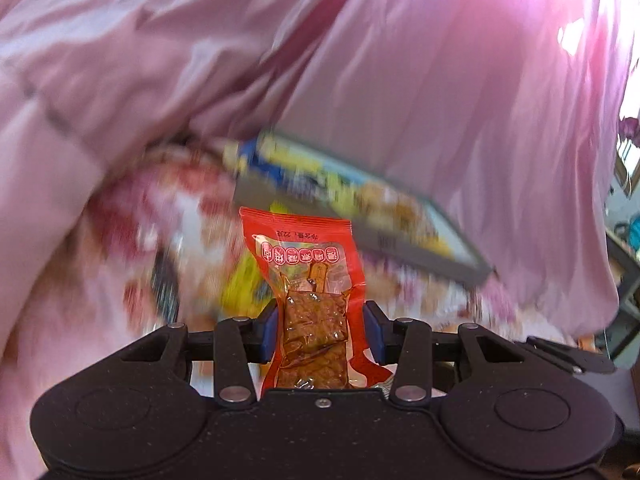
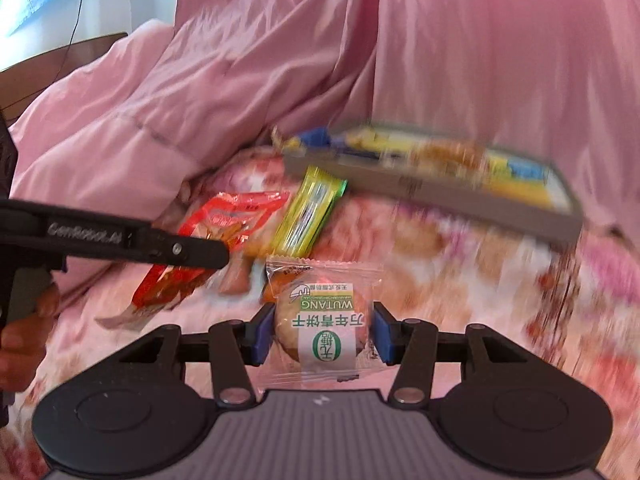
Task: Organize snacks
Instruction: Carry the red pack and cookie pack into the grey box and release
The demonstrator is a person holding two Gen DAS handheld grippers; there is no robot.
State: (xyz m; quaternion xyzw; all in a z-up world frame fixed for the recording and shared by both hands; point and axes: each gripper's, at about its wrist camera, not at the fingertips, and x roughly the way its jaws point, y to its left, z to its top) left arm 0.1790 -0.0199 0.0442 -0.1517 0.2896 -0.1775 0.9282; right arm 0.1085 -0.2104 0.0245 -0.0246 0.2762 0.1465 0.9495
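Floral bedspread (image 2: 460, 264) under pink quilt (image 2: 280, 60); grey tray (image 2: 420, 190) of snacks at one o'clock. Left gripper (image 1: 320, 334) clamped on red sachet (image 1: 308, 280): light, floppy, slick film, best pinched mid-body. Right gripper (image 2: 320, 334) clamped on clear-wrapped biscuit (image 2: 324, 320): light, brittle, needing gentle pressure. Yellow-green bar (image 2: 308, 216) loose at twelve.

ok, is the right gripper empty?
No, the right gripper is clamped on a clear-wrapped biscuit between its blue pads.

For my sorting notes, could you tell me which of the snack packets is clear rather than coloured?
The round biscuit packet clamped in the right gripper: its wrapper is see-through, unlike the red packet and the yellow-green bar.
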